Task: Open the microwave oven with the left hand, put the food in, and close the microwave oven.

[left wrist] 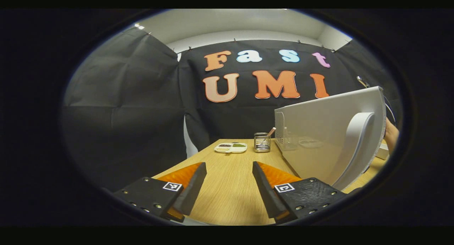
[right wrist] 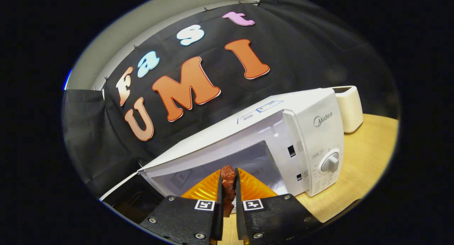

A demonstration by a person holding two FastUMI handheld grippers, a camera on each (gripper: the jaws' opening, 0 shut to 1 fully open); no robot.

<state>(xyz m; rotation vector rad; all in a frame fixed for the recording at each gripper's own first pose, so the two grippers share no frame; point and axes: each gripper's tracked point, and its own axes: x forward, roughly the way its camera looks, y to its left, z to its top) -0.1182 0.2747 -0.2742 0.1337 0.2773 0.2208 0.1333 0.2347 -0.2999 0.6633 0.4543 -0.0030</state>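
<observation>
A white microwave (right wrist: 312,131) stands on the wooden table with its door swung open; its cavity (right wrist: 248,160) faces the right gripper view. My right gripper (right wrist: 228,188) is shut on a piece of reddish-brown food (right wrist: 228,188), held just in front of the open cavity. In the left gripper view the opened microwave door (left wrist: 330,131) with its white handle (left wrist: 356,145) stands to the right. My left gripper (left wrist: 228,170) is open with nothing between its fingers, beside the door's outer face.
A white divided dish of food (left wrist: 231,147) and a metal mesh cup (left wrist: 262,142) with a utensil sit far back on the wooden table (left wrist: 227,188). A cream toaster-like appliance (right wrist: 349,106) stands behind the microwave. A hand (left wrist: 391,135) shows past the door's edge.
</observation>
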